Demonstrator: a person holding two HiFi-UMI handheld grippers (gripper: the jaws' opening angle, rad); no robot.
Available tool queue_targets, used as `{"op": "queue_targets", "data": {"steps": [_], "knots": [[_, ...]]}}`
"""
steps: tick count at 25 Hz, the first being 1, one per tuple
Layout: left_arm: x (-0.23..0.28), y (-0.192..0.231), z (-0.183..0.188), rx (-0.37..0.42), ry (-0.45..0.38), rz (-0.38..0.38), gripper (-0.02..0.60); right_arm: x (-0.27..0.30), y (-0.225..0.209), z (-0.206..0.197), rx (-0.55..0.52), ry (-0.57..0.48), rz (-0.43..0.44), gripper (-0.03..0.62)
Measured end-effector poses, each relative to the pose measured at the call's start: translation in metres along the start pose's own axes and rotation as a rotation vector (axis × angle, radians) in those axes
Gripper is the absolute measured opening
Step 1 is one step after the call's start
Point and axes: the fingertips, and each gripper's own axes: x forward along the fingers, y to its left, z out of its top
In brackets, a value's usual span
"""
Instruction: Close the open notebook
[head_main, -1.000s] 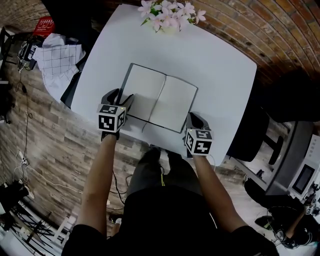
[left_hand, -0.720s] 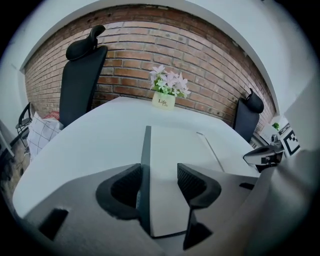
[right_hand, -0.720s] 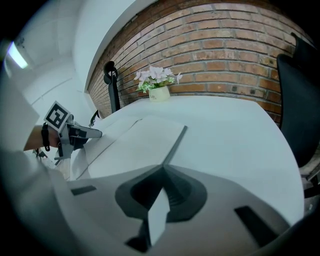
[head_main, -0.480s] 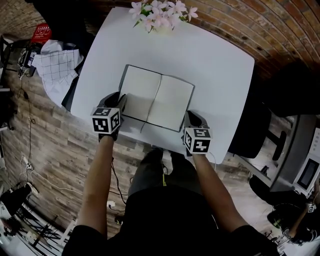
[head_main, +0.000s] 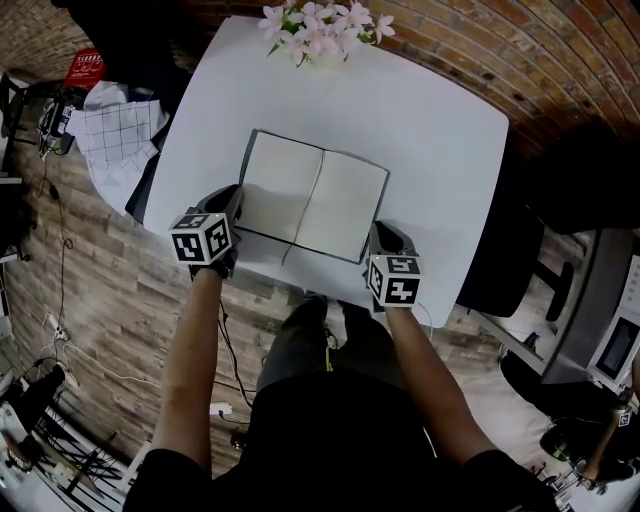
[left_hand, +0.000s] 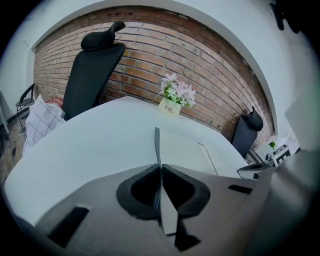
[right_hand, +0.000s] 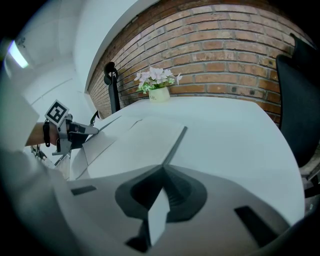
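Gripping entries, listed by view.

**Head view:**
- The notebook (head_main: 312, 197) lies open and flat in the middle of the white table (head_main: 430, 110), with flowers (head_main: 318, 25) at the far edge.
- The left gripper (head_main: 236, 203) sits at its near left corner.
- The right gripper (head_main: 379, 236) sits at its near right corner.

**Left gripper view:**
- The left gripper (left_hand: 160, 167) has its jaws drawn together.
- The thin edge of the left cover (left_hand: 157, 142) is pinched between them.
- Blank pages (left_hand: 182, 150) spread away to the right.

**Right gripper view:**
- The right gripper (right_hand: 162, 170) has its jaws likewise closed, nipping the right cover's corner.
- The open pages (right_hand: 142, 137) run leftward toward the other gripper (right_hand: 65, 127).

**Handling note (judgement):**
- Only one side should travel.
- Keep one cover pressed low as an anchor.
- Carry the other in an arc about the spine, not straight across, so the book does not slide.
- Keep the pinch firm until the covers meet.
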Motion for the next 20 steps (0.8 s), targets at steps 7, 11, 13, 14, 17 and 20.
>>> {"op": "queue_targets", "data": {"steps": [7,11,13,14,17,20], "knots": [[-0.008,-0.005,0.005,0.005,-0.016,-0.008,0.035,-0.001,0.001,0.0,0.0,0.0,0.004,0.012],[-0.014,-0.011,0.011,0.014,-0.031,-0.016,0.035,-0.001,0.001,0.0,-0.003,0.001,0.004,0.012],[-0.016,-0.014,0.013,0.018,-0.039,-0.018,0.035,-0.001,0.001,0.0,-0.005,0.002,0.006,0.012],[-0.017,-0.015,0.014,0.02,-0.043,-0.018,0.034,-0.001,0.0,0.0,-0.005,0.002,0.007,0.014],[-0.021,-0.02,0.017,0.032,-0.052,-0.019,0.034,-0.001,0.001,0.0,-0.01,0.004,0.012,0.012],[-0.026,-0.029,0.023,0.051,-0.067,-0.027,0.034,0.0,0.001,0.0,-0.011,0.006,0.017,0.012]]}}
